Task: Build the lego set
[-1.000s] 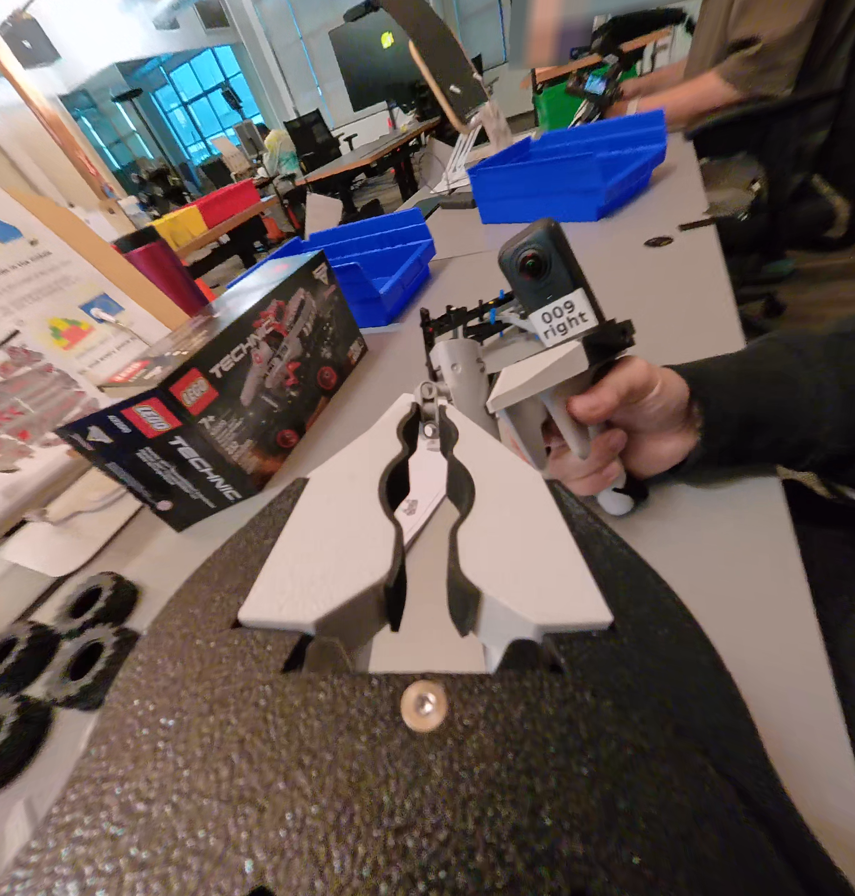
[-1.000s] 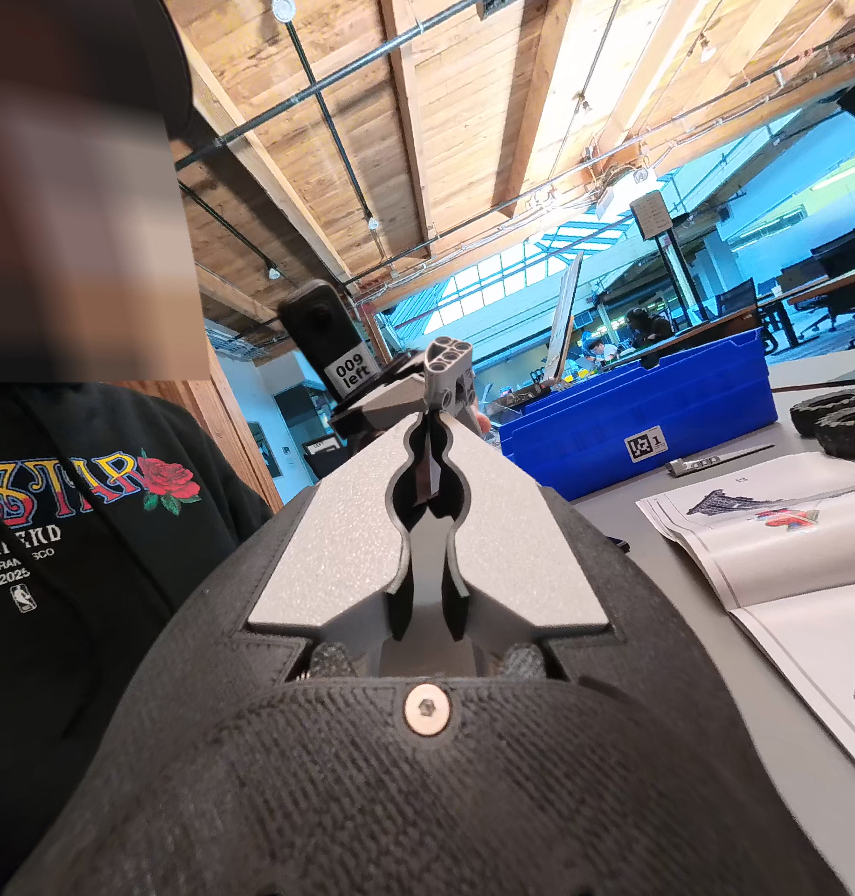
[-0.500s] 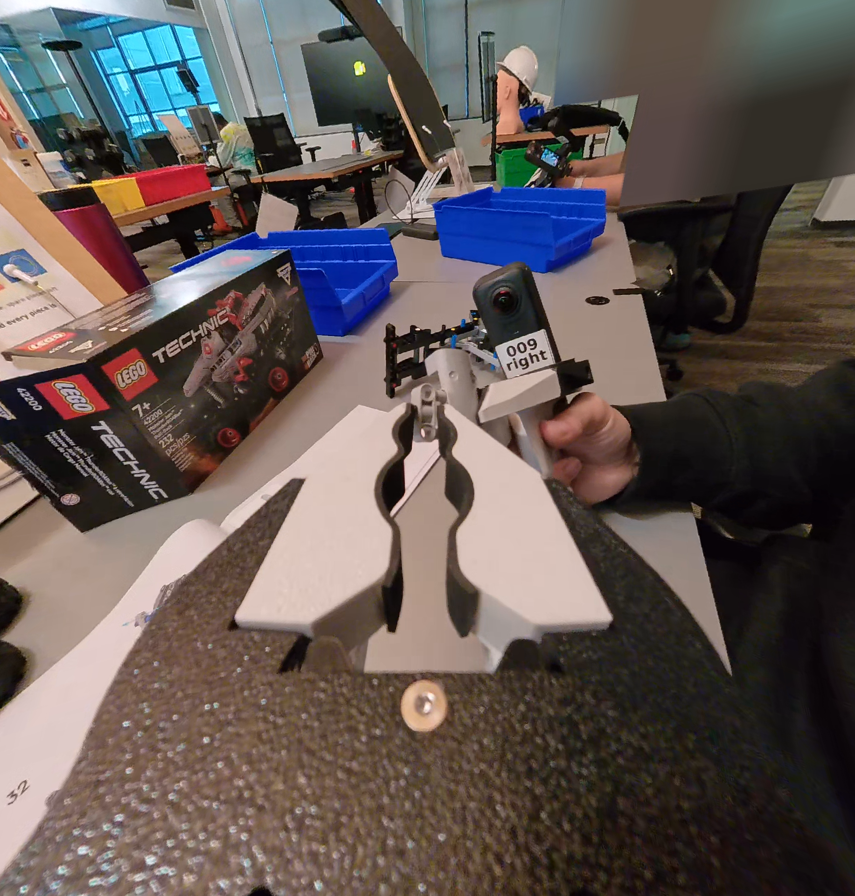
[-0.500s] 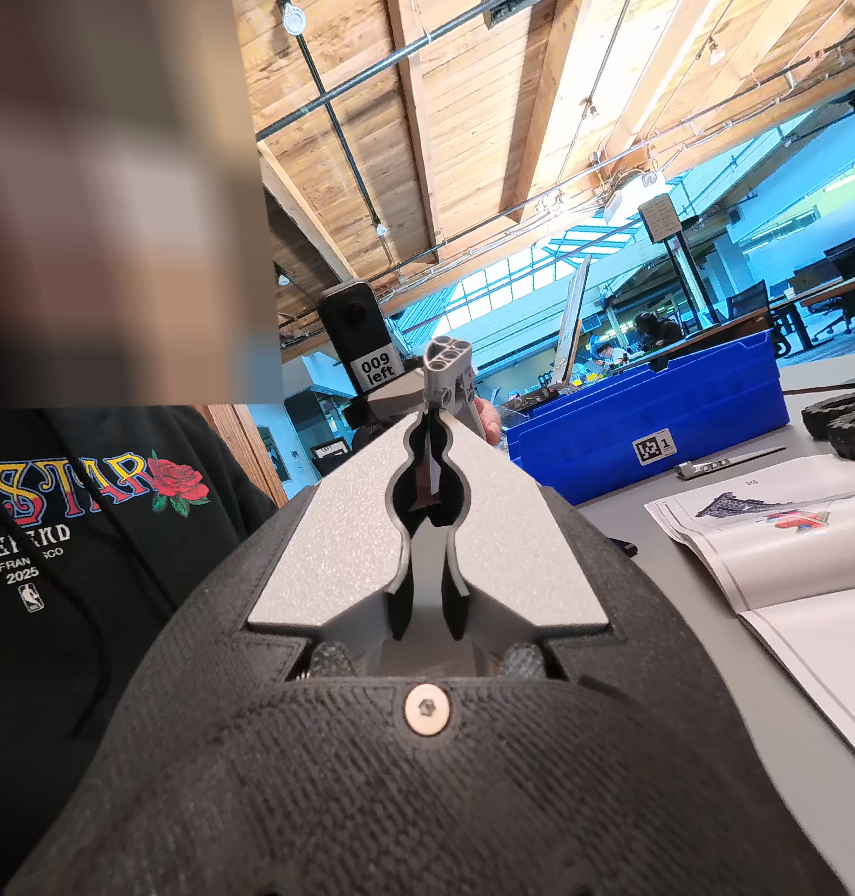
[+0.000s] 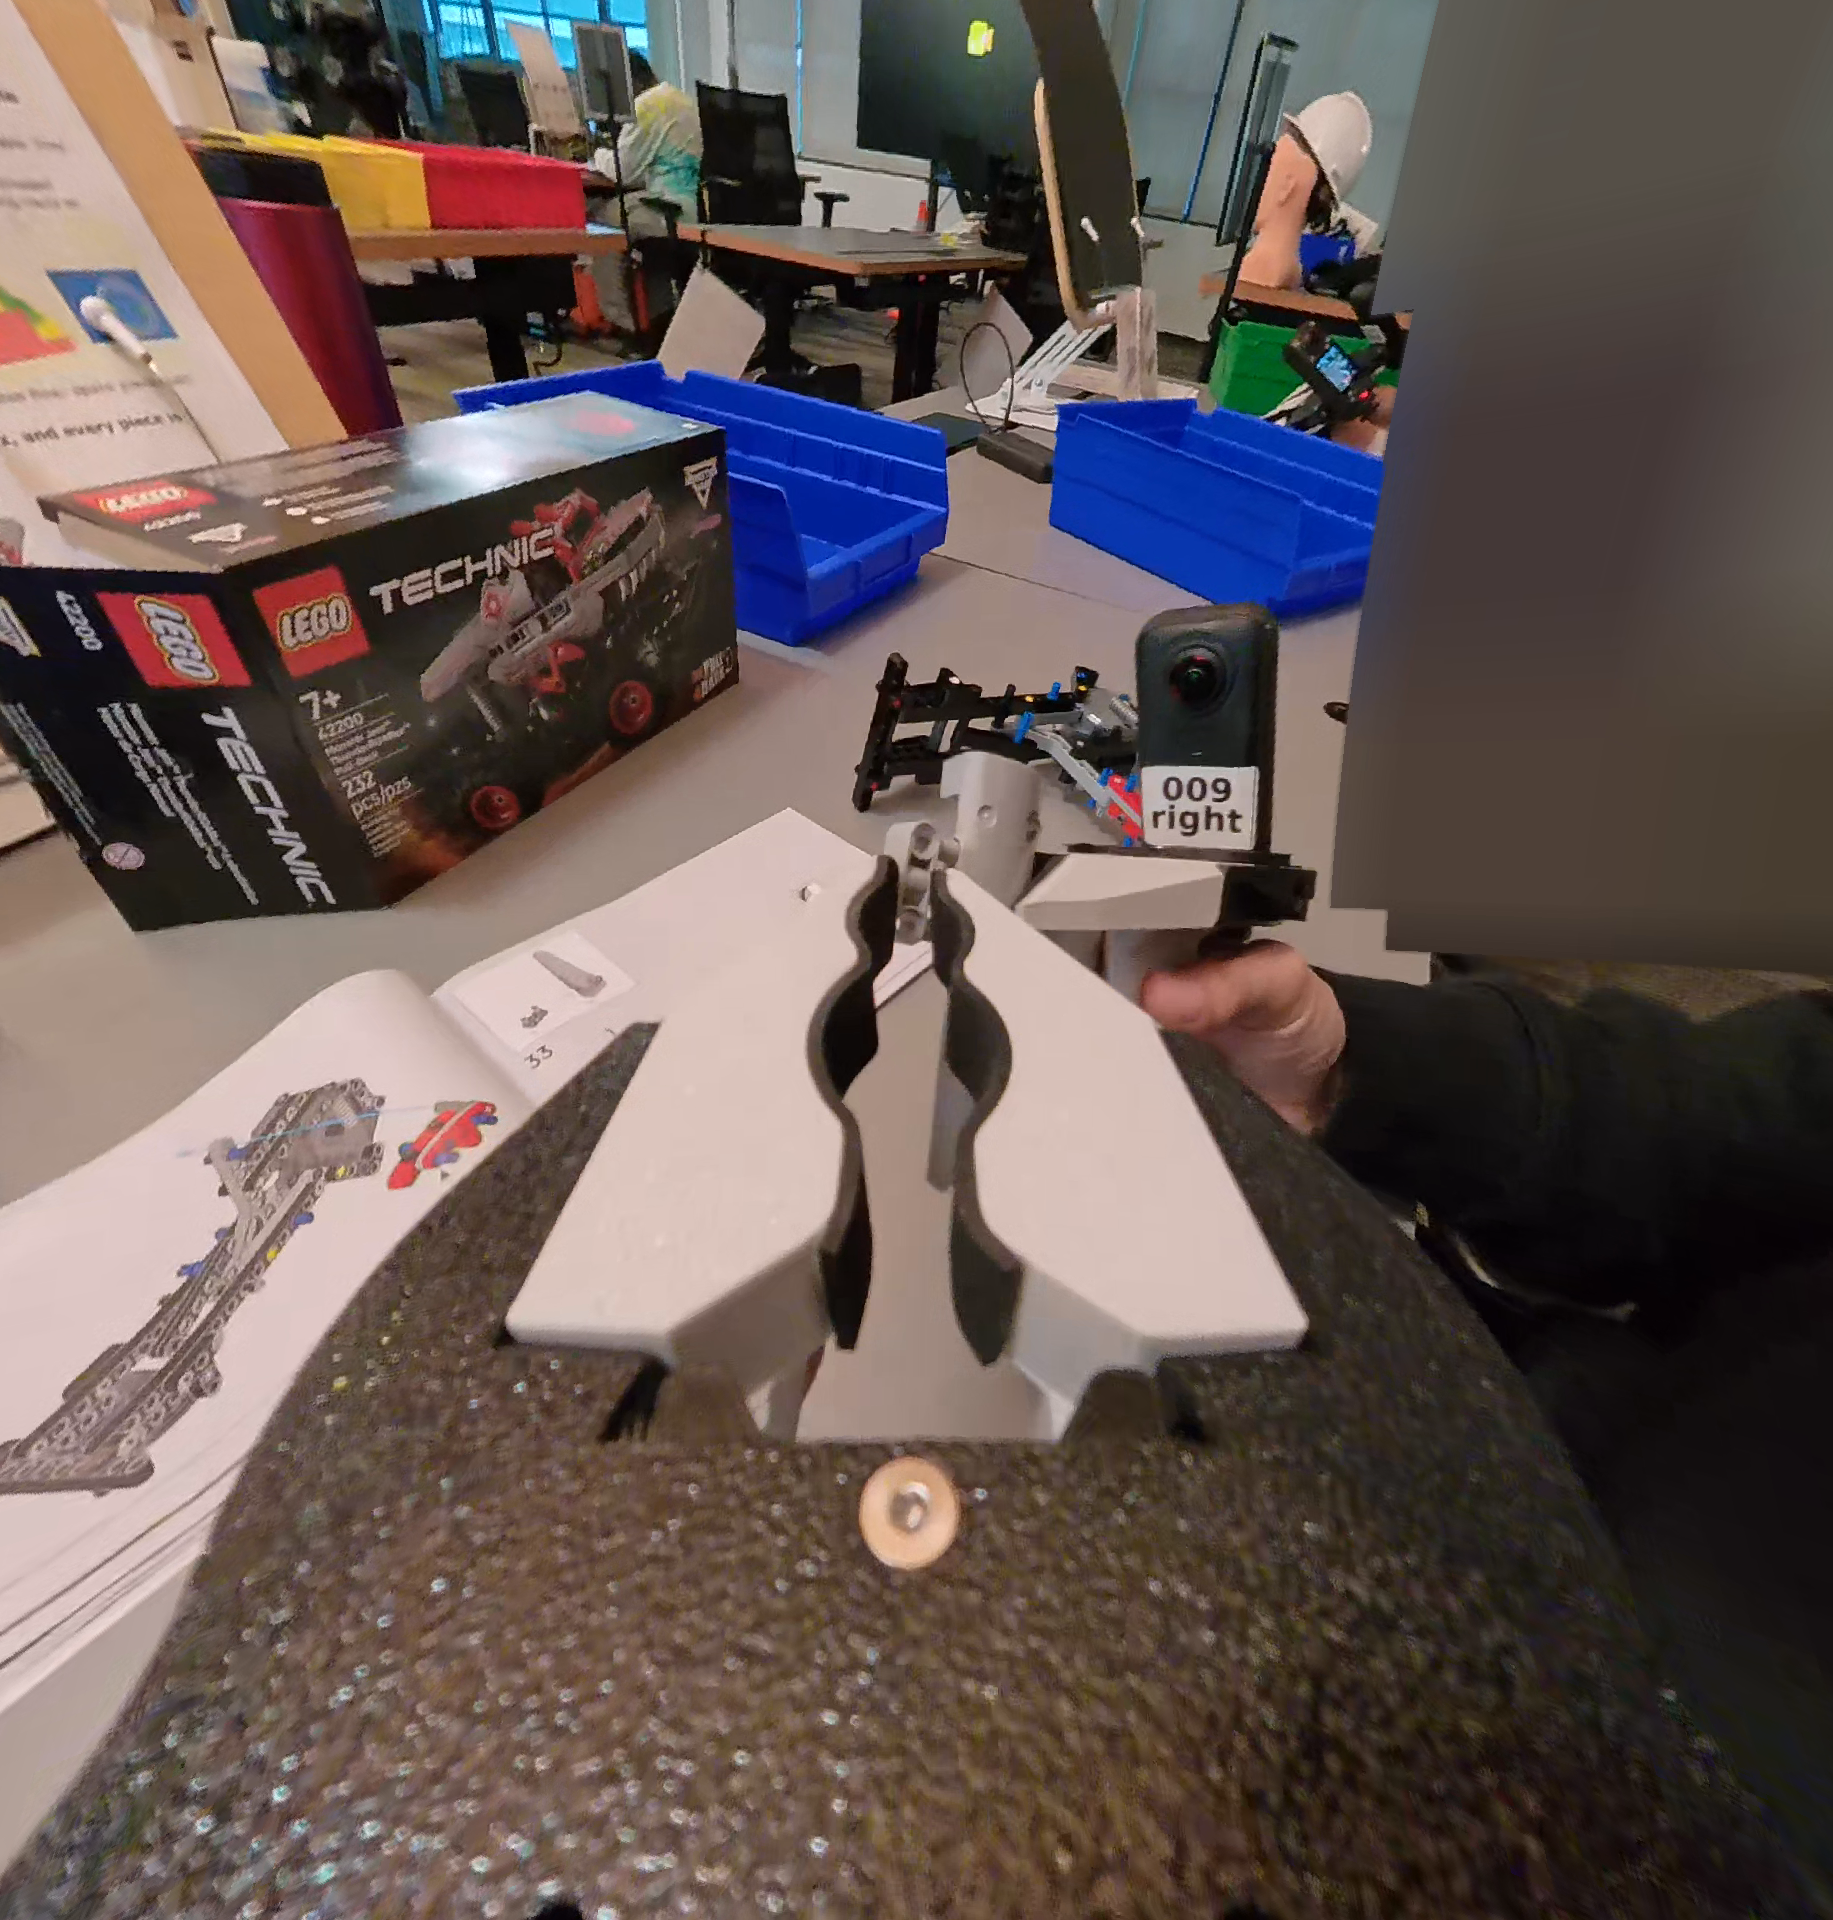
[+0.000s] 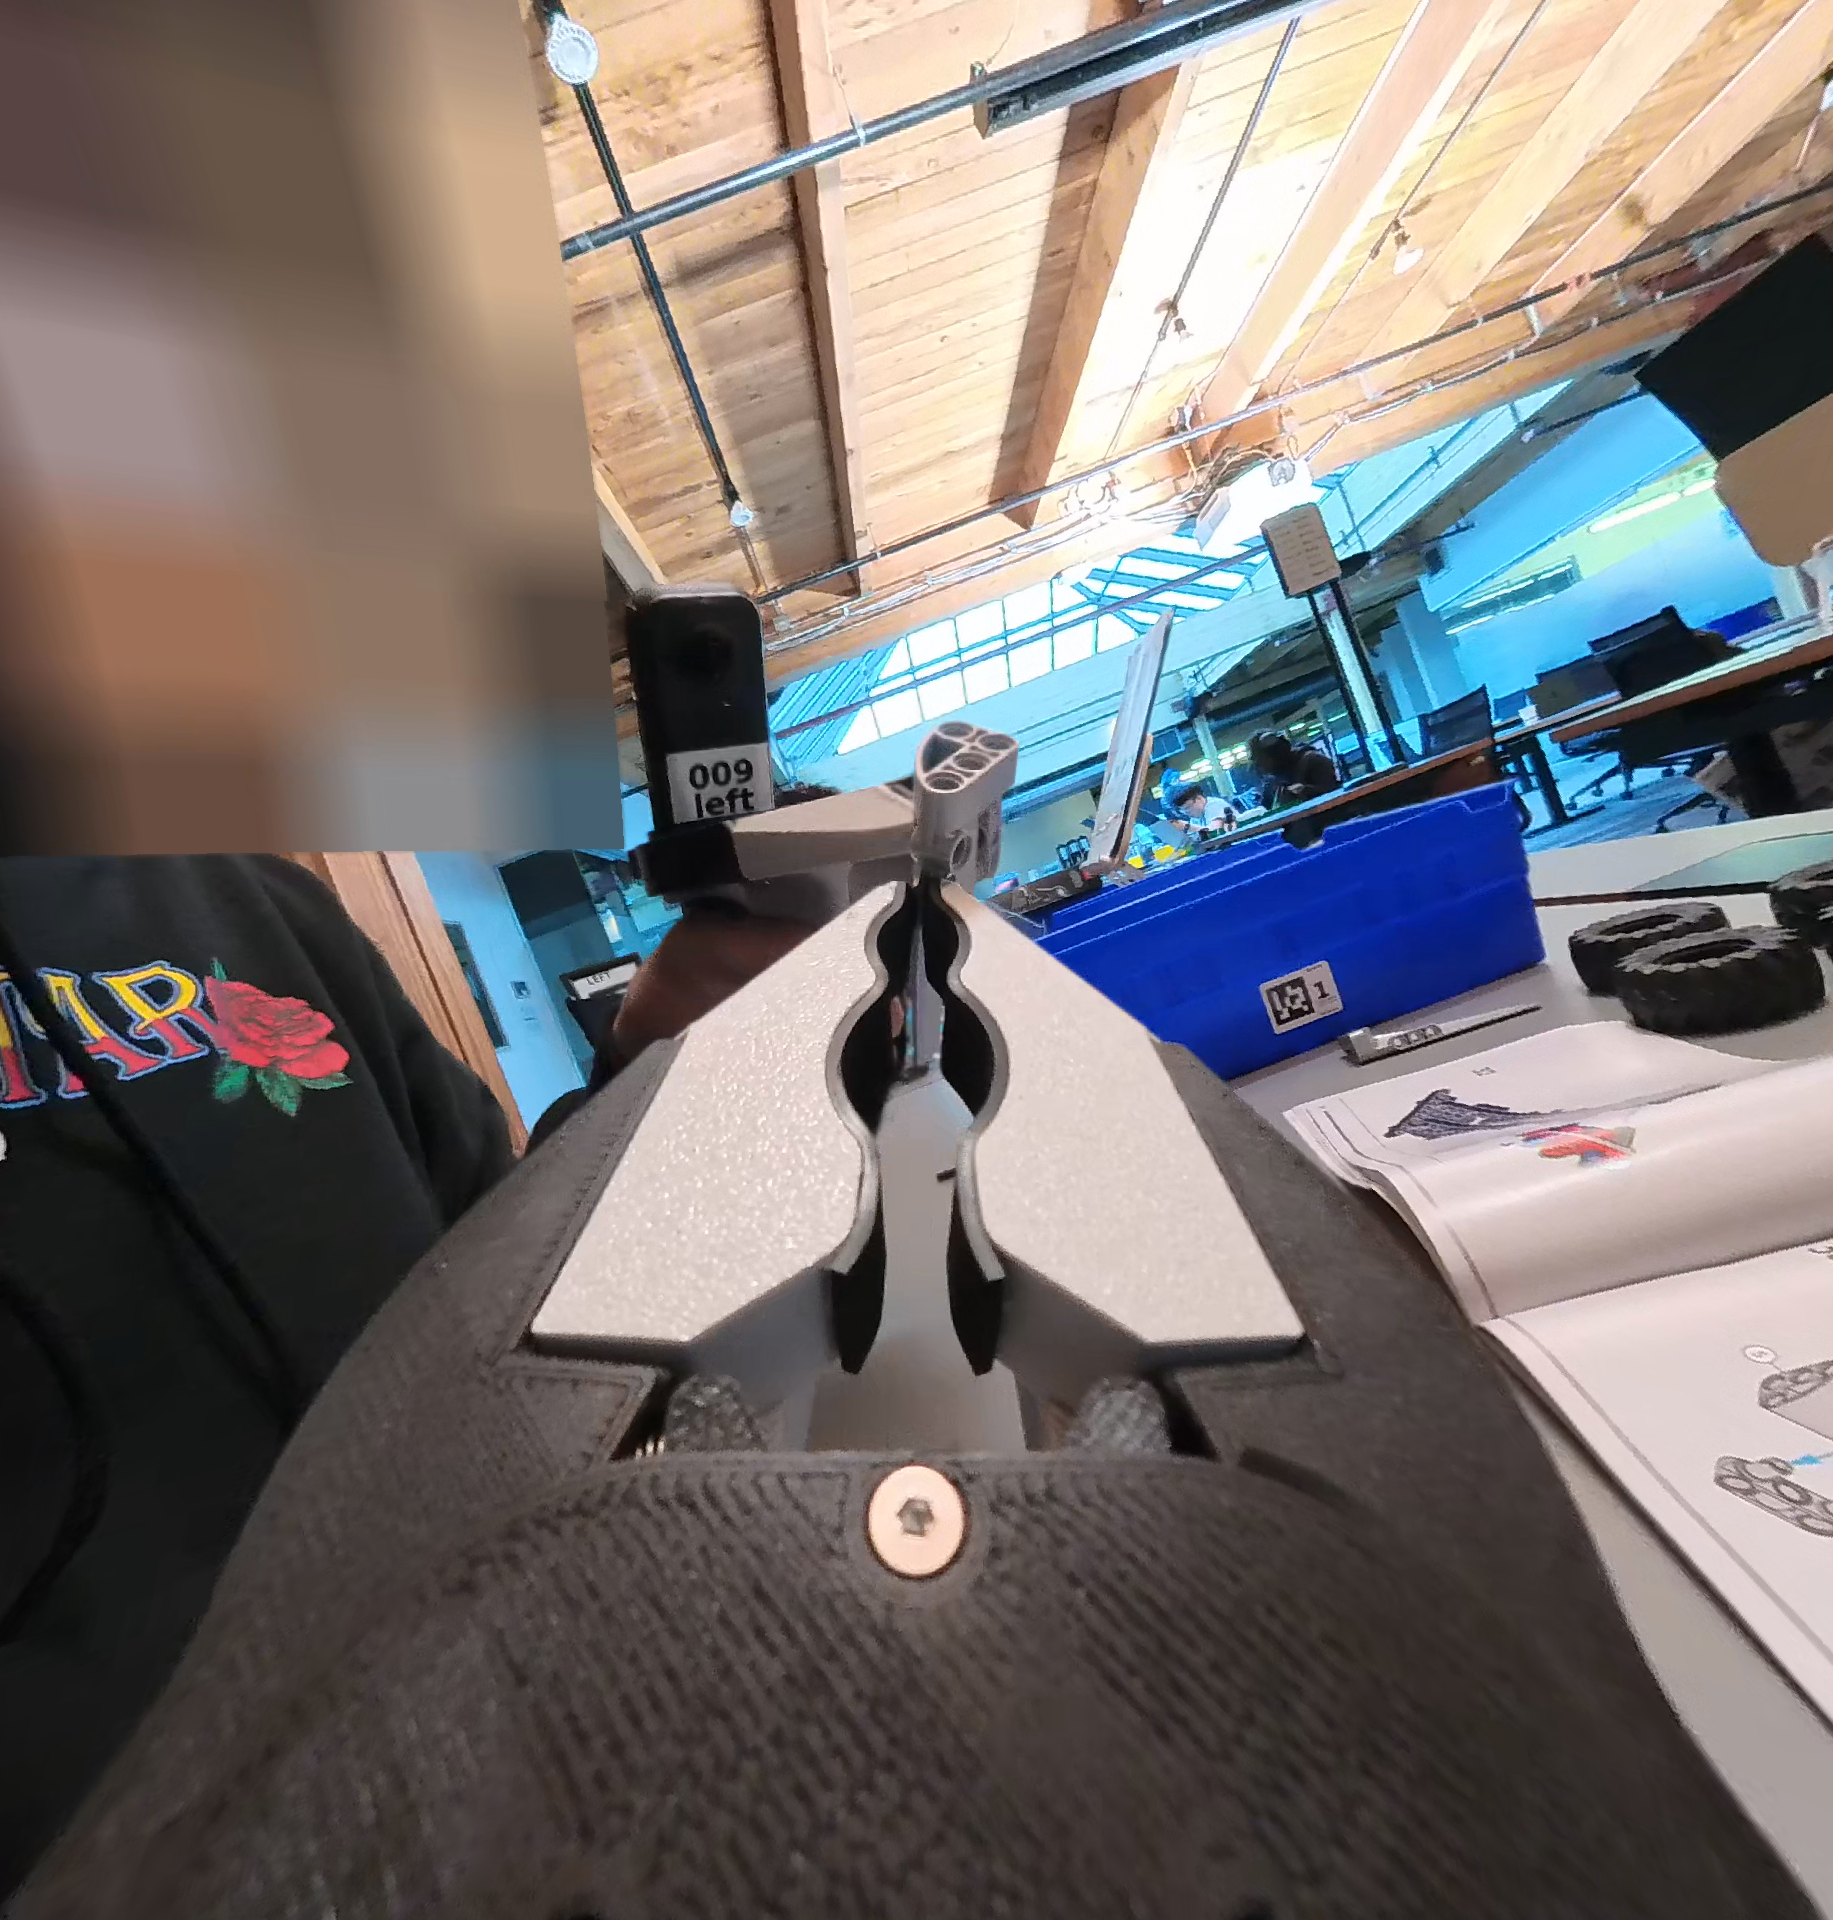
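Note:
My two grippers meet tip to tip above the grey table (image 5: 112, 997). My left gripper (image 5: 917, 906) is shut on a small light grey Technic piece (image 5: 920, 862), seen edge-on. In the right wrist view the same piece (image 6: 962, 784) stands at the tips of my right gripper (image 6: 927, 896), whose fingers are closed to a thin slit on its lower end. The right gripper also shows in the left wrist view (image 5: 995, 821), held by a hand (image 5: 1244, 1018). A black partly built Lego assembly (image 5: 943, 717) shows just behind it; I cannot tell what holds it up.
The Lego box (image 5: 392, 665) stands at the left. The open instruction booklet (image 5: 268, 1195) lies under my left gripper and shows in the right wrist view (image 6: 1618, 1195). Blue bins (image 5: 839, 509) stand behind. Black tyres (image 6: 1712, 966) and a grey beam (image 6: 1431, 1034) lie near another bin (image 6: 1307, 935). Left and right tips are no more than a few centimetres apart.
The left gripper has swung and tilted: the box moved left in its view, the booklet came into view, the tyres left it. The right gripper turned slightly. Both stay on the grey piece.

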Demonstrator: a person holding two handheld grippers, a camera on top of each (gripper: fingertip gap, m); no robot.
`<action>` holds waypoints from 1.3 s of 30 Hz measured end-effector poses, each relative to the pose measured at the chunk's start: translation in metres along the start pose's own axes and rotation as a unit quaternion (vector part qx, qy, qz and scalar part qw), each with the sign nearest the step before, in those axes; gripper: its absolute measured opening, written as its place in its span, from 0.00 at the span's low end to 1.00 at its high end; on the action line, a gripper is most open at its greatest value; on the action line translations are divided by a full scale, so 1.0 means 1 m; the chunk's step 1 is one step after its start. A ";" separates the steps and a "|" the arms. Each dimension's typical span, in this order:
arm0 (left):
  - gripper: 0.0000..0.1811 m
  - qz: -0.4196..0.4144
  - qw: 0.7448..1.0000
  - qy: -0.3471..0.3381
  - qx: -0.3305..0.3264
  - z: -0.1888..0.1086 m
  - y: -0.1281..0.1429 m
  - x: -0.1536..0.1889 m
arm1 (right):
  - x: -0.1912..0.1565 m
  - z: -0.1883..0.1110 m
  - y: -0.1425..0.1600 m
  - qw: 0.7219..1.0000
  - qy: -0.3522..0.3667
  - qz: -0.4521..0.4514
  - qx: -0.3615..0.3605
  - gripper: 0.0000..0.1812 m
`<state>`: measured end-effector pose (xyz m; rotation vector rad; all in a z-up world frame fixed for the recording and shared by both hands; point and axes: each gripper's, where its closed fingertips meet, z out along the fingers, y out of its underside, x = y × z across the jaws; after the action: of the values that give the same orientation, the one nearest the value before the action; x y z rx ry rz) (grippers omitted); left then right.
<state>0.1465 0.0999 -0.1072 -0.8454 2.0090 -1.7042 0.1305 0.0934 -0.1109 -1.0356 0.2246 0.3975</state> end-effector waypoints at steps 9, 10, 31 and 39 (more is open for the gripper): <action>0.02 -0.002 1.000 0.019 -0.012 -0.003 0.005 -0.004 | 0.004 0.002 0.006 0.999 0.000 0.022 -0.025 0.00; 0.02 0.029 0.999 0.011 -0.018 -0.003 0.006 -0.005 | 0.004 0.002 0.007 0.999 0.000 0.024 -0.028 0.00; 0.13 -0.002 0.990 0.138 0.009 -0.022 -0.005 0.018 | -0.030 -0.001 0.009 0.991 -0.121 0.037 -0.044 0.00; 0.14 -0.114 0.940 0.319 -0.048 -0.046 0.012 0.043 | -0.055 -0.001 0.022 0.973 -0.203 0.065 -0.094 0.00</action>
<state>0.0827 0.1077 -0.1058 -0.6176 2.4971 -2.2462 0.0716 0.0912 -0.1089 -1.1031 -0.1150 0.7497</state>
